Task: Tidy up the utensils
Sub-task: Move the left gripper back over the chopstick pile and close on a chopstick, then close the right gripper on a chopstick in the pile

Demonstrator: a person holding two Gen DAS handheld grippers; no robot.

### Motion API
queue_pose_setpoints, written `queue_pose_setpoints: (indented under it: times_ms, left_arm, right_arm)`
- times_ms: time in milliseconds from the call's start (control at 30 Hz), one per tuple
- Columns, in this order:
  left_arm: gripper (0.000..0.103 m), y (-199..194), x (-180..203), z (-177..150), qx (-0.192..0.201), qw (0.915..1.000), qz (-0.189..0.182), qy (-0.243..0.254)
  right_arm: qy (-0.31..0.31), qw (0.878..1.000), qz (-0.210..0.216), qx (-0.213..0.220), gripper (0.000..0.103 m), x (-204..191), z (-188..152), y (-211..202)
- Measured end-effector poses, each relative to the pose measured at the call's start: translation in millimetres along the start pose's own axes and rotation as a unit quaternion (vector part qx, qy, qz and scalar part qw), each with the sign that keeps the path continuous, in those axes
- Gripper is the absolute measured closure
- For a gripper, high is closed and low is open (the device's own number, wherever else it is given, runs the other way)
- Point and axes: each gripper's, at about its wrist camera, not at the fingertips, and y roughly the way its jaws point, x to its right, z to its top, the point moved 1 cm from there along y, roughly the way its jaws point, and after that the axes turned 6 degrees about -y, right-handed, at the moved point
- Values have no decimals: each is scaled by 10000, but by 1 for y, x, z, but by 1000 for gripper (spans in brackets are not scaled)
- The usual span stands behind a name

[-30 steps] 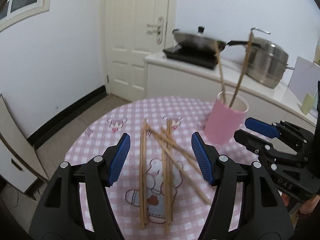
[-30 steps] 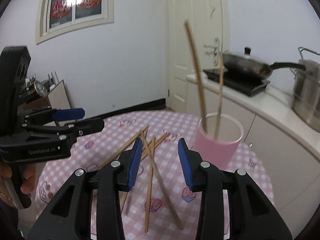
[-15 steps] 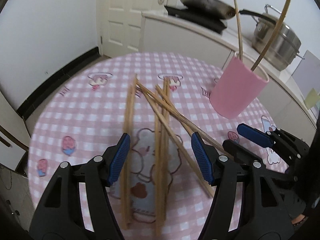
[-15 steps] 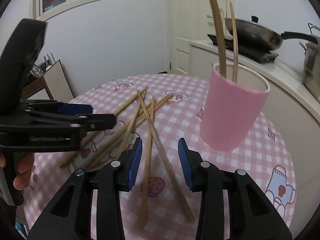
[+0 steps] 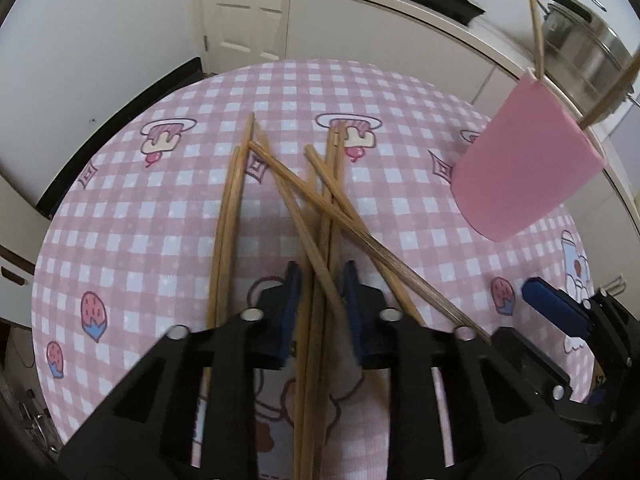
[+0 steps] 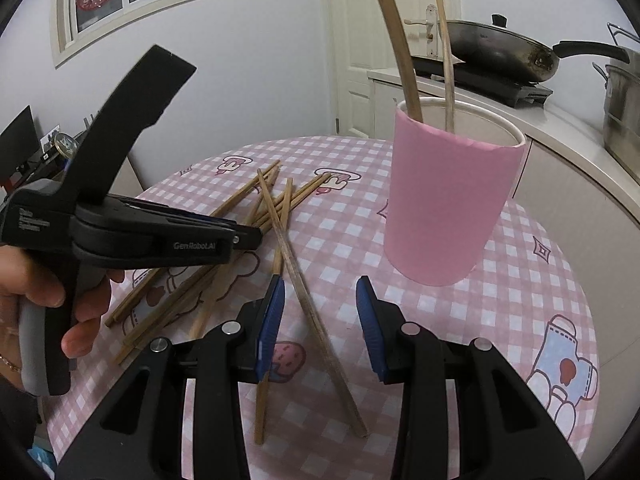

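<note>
Chopsticks (image 5: 320, 276) pinched by left tool (image 5: 320, 280), nearly closed

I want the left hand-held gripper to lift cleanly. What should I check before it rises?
1. Left hand-held gripper closed on chopsticks: ok.
2. Only one pair between its pads: not ok, several sticks sit there.
3. Crossing chopstick clear of the grip: cannot tell.
4. Cup upright with room inside: ok, two sticks in it.
5. Right hand-held gripper open and empty: ok.
</note>
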Motion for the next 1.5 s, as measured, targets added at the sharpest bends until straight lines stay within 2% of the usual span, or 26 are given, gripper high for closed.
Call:
queue_pose_setpoints:
  times_ms: [33, 133, 400, 500, 733, 800, 833, 867, 900, 933, 1500]
  left_arm:
    - [85, -1, -1, 0, 6, 10000, -52, -66]
    - [96, -9, -3, -4, 137, 9998, -85, -94]
    - [96, -36, -17, -25, 328, 9987, -333, -216]
    - [96, -43, -25, -32, 333, 9988, -320, -187]
    - [95, -48, -24, -17, 513, 9975, -394, -282]
    - [91, -47, -26, -13, 480, 9977, -395, -267]
    - [79, -46, -27, -12, 459, 9977, -407, -287]
    - [62, -45, -30, -10, 464, 9974, -427, -342]
    - [53, -46, -33, -9, 504, 9969, -435, -419]
    - [50, -48, -34, -8, 566, 9964, -436, -455]
    - [50, -43, -45, 4, 521, 9967, -425, -463]
  right_arm:
    - [3, 10000, -2, -2, 68, 0, 0, -1]
    - [-3, 10000, 2, -22, 68, 0, 0, -1]
    - [-172, 9996, 87, -214, 68, -11, 3, 8]
    - [-327, 9989, 106, -308, 68, -18, 8, 15]
    - [-773, 9958, 39, -498, 68, -33, 29, 43]
    - [-896, 9946, 6, -532, 70, -38, 33, 50]
    - [-958, 9939, -31, -550, 71, -41, 37, 55]
    - [-998, 9934, -43, -564, 76, -42, 39, 57]
    - [-1051, 9927, -39, -592, 80, -43, 41, 60]
    - [-1098, 9920, -28, -625, 81, -44, 43, 64]
    - [-1439, 9856, -17, -893, 92, -52, 60, 96]
